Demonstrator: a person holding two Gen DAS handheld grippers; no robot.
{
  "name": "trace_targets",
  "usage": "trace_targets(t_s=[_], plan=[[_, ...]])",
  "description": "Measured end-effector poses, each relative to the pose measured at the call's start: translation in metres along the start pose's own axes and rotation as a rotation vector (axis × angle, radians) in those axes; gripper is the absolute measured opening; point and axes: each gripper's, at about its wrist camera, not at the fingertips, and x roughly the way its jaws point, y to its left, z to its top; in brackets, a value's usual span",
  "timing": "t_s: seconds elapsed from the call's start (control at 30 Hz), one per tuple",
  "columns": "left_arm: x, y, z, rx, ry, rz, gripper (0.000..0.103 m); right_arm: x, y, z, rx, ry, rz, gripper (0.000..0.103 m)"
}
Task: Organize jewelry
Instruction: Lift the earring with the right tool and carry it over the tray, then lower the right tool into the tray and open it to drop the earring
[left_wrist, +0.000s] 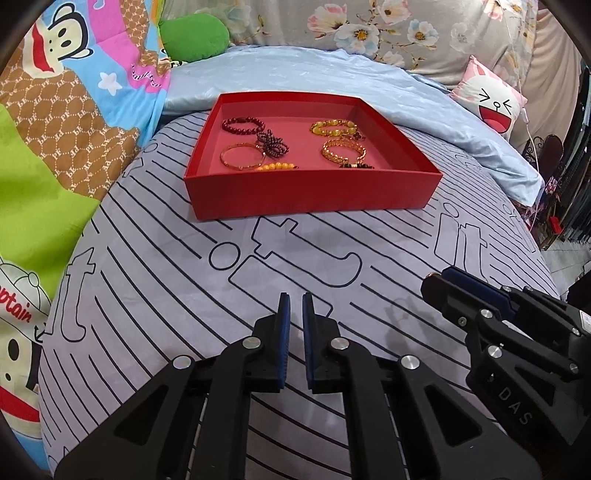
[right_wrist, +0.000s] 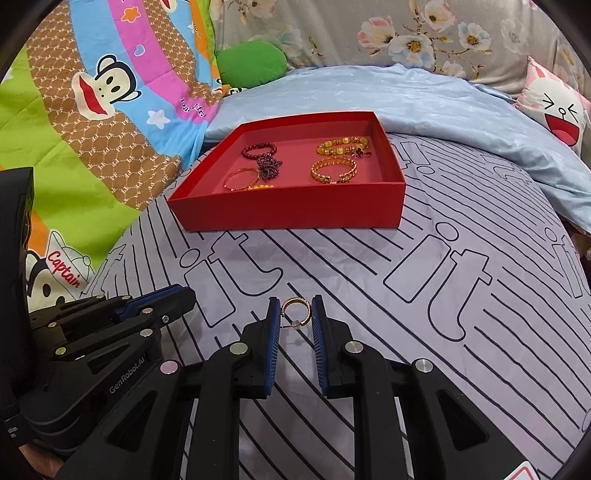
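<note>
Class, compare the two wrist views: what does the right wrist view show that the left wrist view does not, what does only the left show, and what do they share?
Only the right wrist view shows the small gold hoop earring, sitting between the blue pads of the right hand-held gripper; whether the pads touch it is unclear.

Only the left wrist view shows the black charm at the gold chain bracelet's near edge, and the gap of the left hand-held gripper with nothing in it.

Both show the shallow red cardboard tray of bracelets on the grey striped bedsheet.
</note>
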Motion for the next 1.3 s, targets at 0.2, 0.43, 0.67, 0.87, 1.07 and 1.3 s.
trace_targets(t_s=[0.2, 0.43, 0.67, 0.87, 1.07, 1.3], plan=[[-0.006, -0.006, 0.013, 0.016, -0.024, -0.007, 0.006, -0.004, -0.002, 0.015, -0.006, -0.029, -0.001, 0.016], [-0.010, -0.011, 0.043, 0.051, -0.071, 0.002, 0.007, 0.000, -0.005, 0.047, -0.024, -0.068, 0.000, 0.016], [-0.003, -0.012, 0.087, 0.064, -0.116, 0.027, 0.007, 0.012, -0.007, 0.092, -0.033, -0.107, 0.000, 0.016], [0.017, -0.006, 0.123, 0.050, -0.124, 0.036, 0.007, 0.034, -0.012, 0.128, -0.044, -0.115, -0.024, 0.016], [0.042, 0.000, 0.147, 0.050, -0.112, 0.060, 0.007, 0.059, -0.021, 0.155, -0.018, -0.095, -0.031, 0.016], [0.075, 0.008, 0.163, 0.045, -0.077, 0.087, 0.007, 0.092, -0.026, 0.171, -0.010, -0.059, -0.044, 0.016]])
